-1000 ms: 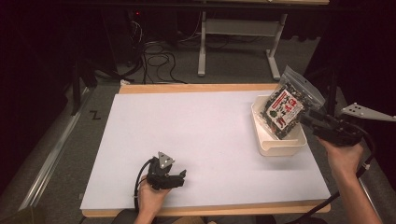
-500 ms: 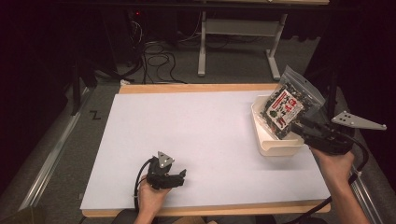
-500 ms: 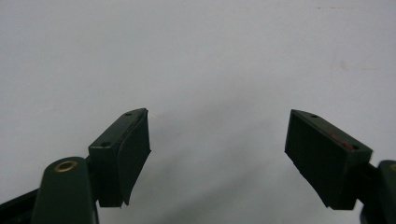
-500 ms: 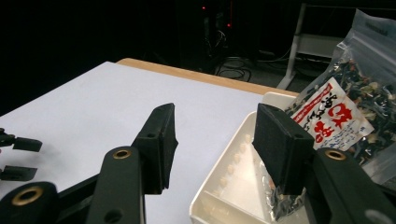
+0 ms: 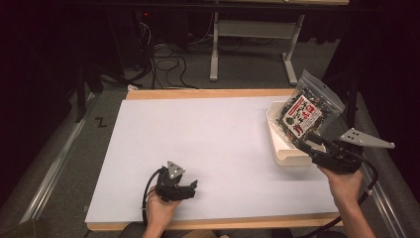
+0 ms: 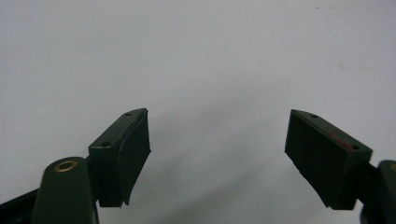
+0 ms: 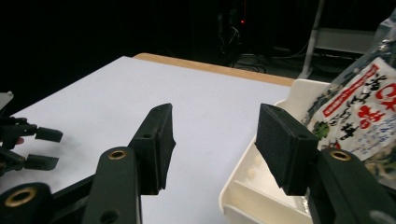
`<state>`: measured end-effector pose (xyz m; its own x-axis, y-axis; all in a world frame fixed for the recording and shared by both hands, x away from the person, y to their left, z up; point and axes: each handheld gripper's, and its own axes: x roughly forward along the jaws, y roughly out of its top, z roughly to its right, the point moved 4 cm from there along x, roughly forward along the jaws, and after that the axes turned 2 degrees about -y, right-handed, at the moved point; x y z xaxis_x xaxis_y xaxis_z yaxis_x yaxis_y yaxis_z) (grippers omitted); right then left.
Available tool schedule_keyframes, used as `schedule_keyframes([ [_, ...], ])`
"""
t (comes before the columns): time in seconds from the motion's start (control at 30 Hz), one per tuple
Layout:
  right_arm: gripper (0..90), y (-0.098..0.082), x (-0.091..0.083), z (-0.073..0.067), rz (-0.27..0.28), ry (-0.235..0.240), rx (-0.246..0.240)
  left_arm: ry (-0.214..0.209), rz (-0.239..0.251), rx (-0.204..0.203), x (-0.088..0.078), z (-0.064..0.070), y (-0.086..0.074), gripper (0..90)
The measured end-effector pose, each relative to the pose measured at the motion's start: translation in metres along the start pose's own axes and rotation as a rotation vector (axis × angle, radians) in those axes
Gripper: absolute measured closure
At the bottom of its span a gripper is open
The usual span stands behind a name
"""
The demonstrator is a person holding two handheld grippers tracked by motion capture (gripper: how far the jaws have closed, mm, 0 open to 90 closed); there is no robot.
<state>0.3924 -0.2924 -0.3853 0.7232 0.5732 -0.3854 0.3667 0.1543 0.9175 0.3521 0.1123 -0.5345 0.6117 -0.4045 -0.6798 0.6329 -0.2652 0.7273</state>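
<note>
Snack bag (image 5: 306,110) in tray (image 5: 282,148), beside open right claw (image 7: 212,140).

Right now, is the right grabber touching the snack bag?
Apart. In the right gripper view the right gripper stands open with only air between its jaws; the snack bag leans off to one side.

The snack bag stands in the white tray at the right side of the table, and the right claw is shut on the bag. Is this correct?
Not quite. The bag does stand in the tray, but the right claw is open, with nothing between its jaws, which have just been opening; the bag is beside it. The right gripper view shows this.
</note>
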Motion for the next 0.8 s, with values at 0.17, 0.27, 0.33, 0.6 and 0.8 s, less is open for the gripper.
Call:
schedule_keyframes([
  [0.17,46.6,-0.006,0.008,-0.013,-0.016,0.021,-0.025,0.001,-0.002,-0.002,0.001,0.0,0.0,22.7],
  [0.27,46.4,-0.01,0.013,-0.019,-0.023,0.038,-0.025,0.001,-0.001,-0.004,0.0,-0.001,0.0,22.7],
  [0.33,46.3,-0.013,0.017,-0.023,-0.025,0.054,-0.018,0.001,0.0,-0.006,0.0,-0.001,0.0,22.7],
  [0.6,49.3,-0.023,0.027,-0.035,-0.037,0.094,-0.008,0.0,0.005,-0.003,-0.001,-0.001,0.0,22.7],
  [0.8,49.9,-0.035,0.037,-0.042,-0.065,0.118,-0.017,0.002,0.003,0.0,-0.001,0.0,0.0,22.8],
])
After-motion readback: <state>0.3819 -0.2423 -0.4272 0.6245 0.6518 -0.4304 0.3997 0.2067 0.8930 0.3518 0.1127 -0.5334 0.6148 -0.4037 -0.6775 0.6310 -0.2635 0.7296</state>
